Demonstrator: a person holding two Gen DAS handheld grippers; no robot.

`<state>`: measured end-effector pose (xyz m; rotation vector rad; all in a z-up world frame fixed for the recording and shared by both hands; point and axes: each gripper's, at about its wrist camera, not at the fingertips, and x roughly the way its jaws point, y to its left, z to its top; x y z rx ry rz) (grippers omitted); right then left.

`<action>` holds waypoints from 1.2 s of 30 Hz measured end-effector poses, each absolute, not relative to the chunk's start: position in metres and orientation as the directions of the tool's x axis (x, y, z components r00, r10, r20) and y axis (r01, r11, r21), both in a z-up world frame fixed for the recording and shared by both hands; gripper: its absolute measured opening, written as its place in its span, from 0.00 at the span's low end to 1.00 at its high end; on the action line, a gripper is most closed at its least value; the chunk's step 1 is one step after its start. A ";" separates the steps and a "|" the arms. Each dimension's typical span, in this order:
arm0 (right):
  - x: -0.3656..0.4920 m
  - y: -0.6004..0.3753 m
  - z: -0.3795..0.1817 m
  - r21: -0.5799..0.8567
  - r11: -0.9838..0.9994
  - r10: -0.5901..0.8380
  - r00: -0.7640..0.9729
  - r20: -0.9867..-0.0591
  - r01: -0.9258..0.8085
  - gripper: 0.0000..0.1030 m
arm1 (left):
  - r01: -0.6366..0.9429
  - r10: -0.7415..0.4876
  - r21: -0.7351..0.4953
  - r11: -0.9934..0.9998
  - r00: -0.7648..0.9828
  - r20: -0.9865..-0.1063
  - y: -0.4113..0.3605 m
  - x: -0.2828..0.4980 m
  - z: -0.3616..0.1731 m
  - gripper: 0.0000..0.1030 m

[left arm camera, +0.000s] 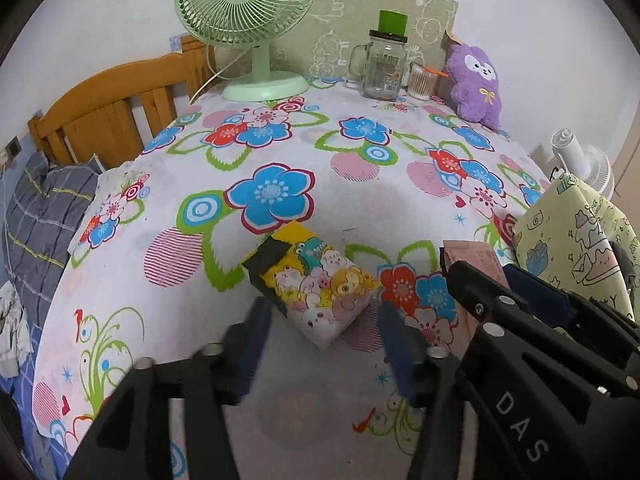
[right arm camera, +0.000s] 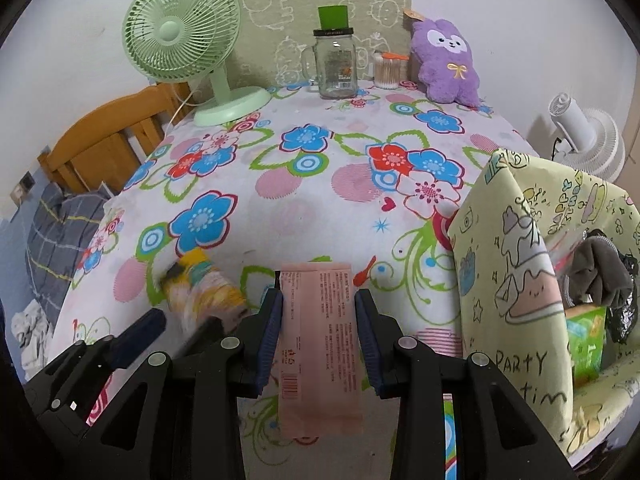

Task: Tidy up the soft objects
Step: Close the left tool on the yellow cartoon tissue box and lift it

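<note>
A yellow cartoon-print tissue pack (left arm camera: 316,288) lies on the flowered tablecloth (left arm camera: 280,152); it shows blurred in the right wrist view (right arm camera: 204,288). My left gripper (left arm camera: 320,340) is open, its blue pads either side of the pack's near end, apart from it. My right gripper (right arm camera: 318,332) is shut on a pink tissue pack (right arm camera: 320,344), held just above the cloth; the pack also shows in the left wrist view (left arm camera: 476,264). A yellow fabric storage bag (right arm camera: 532,280) stands open at the right with a green pack (right arm camera: 584,336) and grey cloth (right arm camera: 600,272) inside.
At the back stand a green desk fan (left arm camera: 248,20), a glass jar mug (left arm camera: 384,64), a cotton-swab cup (left arm camera: 422,82) and a purple plush toy (left arm camera: 476,80). A wooden headboard (left arm camera: 108,108) and grey bedding (left arm camera: 36,208) lie left. A white fan (right arm camera: 588,136) stands right.
</note>
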<state>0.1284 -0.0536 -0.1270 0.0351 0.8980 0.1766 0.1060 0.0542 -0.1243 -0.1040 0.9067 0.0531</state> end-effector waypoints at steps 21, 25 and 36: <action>0.163 -0.056 -0.140 0.081 0.991 0.128 0.591 -0.796 -0.105 0.39 | -0.109 0.011 -0.065 0.992 0.581 -0.814 0.053 0.147 -0.144 0.71; 0.169 -0.055 -0.142 0.078 0.991 0.126 0.585 -0.801 -0.106 0.39 | -0.104 0.007 -0.065 0.992 0.579 -0.815 0.053 0.152 -0.146 0.66; 0.168 -0.056 -0.140 0.097 0.989 0.143 0.584 -0.799 -0.109 0.39 | -0.095 0.009 -0.060 0.994 0.598 -0.801 0.050 0.146 -0.138 0.46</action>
